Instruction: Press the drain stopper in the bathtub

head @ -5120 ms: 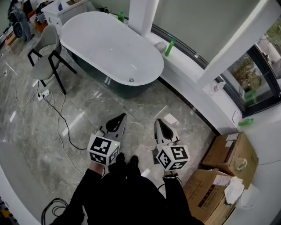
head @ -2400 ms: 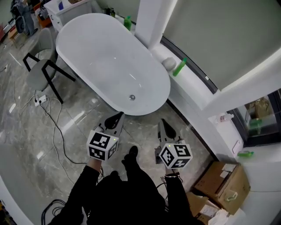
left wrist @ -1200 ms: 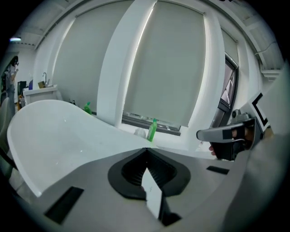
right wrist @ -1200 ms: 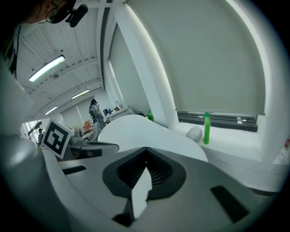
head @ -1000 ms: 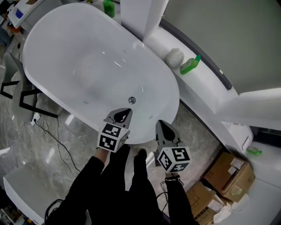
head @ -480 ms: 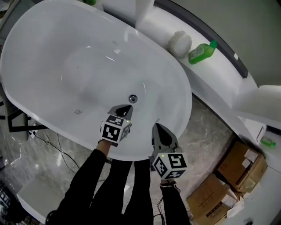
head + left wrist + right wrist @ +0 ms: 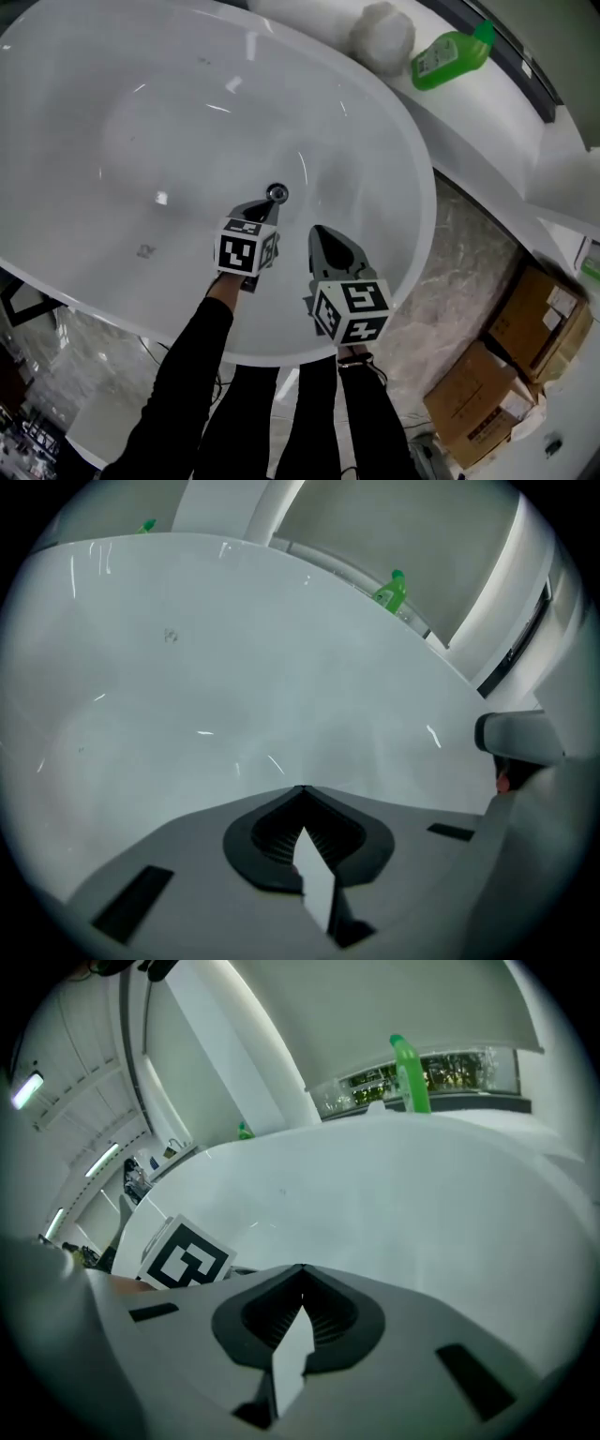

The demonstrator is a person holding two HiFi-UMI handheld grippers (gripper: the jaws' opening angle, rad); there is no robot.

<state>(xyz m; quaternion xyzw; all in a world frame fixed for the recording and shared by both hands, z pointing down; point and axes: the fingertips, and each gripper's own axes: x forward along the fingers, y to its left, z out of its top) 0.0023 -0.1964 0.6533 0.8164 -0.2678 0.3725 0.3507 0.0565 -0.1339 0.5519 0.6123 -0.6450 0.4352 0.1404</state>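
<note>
The white bathtub (image 7: 412, 202) fills the head view, with the round metal drain stopper (image 7: 276, 193) on its floor. My left gripper (image 7: 260, 208) reaches down inside the tub; its jaws are shut and empty, and the tip sits just short of the stopper. My right gripper (image 7: 319, 233) hangs over the tub to the right, also shut on nothing. In the left gripper view my left gripper (image 7: 300, 790) points at bare tub wall and the stopper is hidden. The right gripper view shows my right gripper (image 7: 302, 1269) beside the left gripper's marker cube (image 7: 183, 1258).
A green bottle (image 7: 450, 56) and a white round object (image 7: 382, 33) lie on the ledge behind the tub. Cardboard boxes (image 7: 511, 370) stand on the marble floor (image 7: 469, 253) to the right. The tub's near rim (image 7: 272, 354) lies under my arms.
The view and both grippers have moved forward over the tub. The left gripper has dropped into it and come close to the drain stopper.
</note>
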